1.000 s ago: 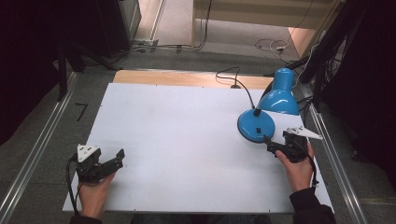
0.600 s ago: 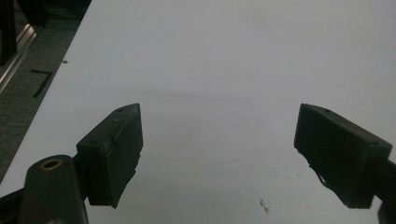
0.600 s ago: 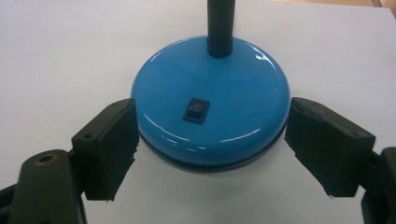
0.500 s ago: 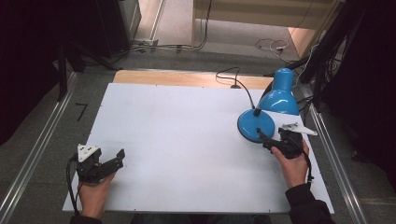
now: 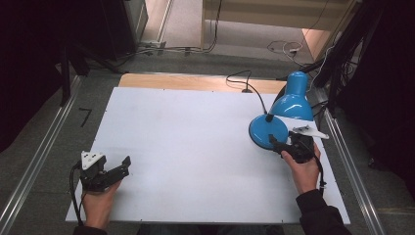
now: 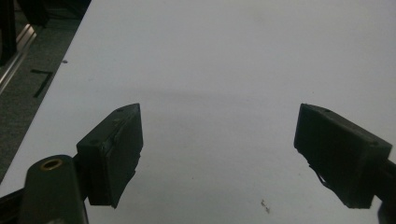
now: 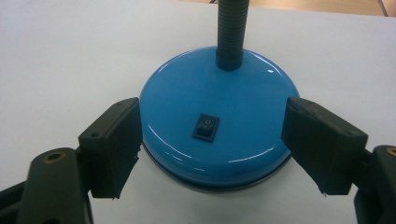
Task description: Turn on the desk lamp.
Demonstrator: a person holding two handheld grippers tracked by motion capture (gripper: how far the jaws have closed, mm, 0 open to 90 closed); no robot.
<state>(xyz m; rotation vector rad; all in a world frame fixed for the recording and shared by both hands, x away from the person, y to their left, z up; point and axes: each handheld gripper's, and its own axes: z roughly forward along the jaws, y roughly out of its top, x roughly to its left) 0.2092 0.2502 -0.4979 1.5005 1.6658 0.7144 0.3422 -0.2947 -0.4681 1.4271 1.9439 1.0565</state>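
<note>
Standing at the right side of the white bench point(image 5: 195, 147), a blue desk lamp point(image 5: 274, 128) is seen with a round glossy base, a black ribbed neck and a bent-over shade. A black rocker switch point(image 7: 206, 127) is revealed in the right gripper view. The base is flanked by the right tongs point(image 7: 212, 147), which have just been closing; contact seems absent. The left tongs point(image 6: 219, 154) are held wide open over bare bench.

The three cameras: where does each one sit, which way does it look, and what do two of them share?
High view: above the table's near side, looking forward and down; both hands, left gripper and right gripper show.
Left gripper view: on the left gripper, facing bare table between open jaws.
Right gripper view: on the right gripper, facing the lamp base.
Shared: the lamp base, in high and right gripper views.
</note>
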